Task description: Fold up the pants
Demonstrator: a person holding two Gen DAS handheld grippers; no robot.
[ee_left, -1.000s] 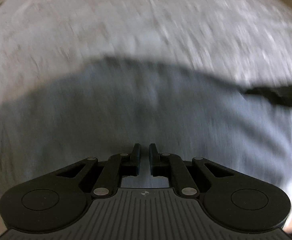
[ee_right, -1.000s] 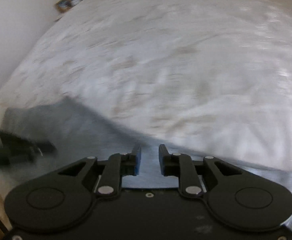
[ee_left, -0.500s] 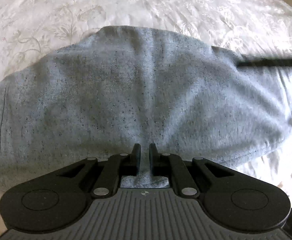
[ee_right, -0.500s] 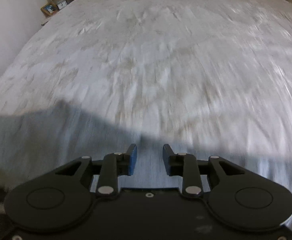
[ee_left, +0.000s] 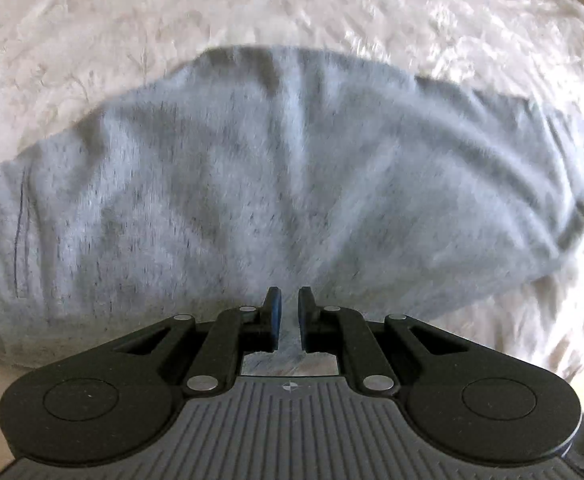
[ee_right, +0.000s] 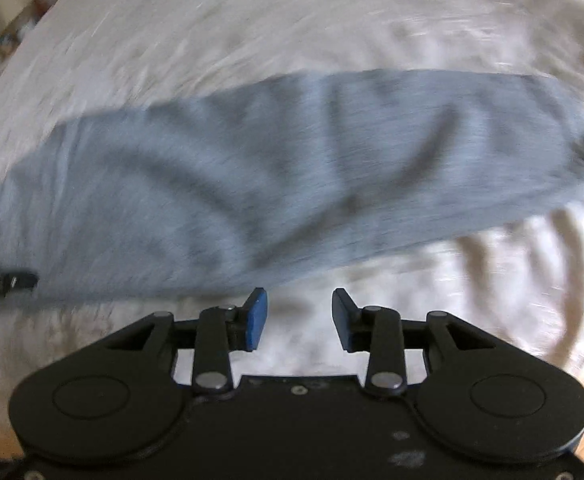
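Left gripper (ee_left: 289, 307) has its fingers nearly closed, pinching the near edge of the grey pants (ee_left: 276, 184) spread across the white bedspread (ee_left: 252, 4), while right gripper (ee_right: 299, 312) stands wide apart and empty just short of that edge.

Pants (ee_left: 292, 184) on bedspread (ee_left: 252, 4), before both grippers.

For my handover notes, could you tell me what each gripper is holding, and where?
The left gripper pinches the grey pants at their near edge; the right gripper is open, holding nothing.
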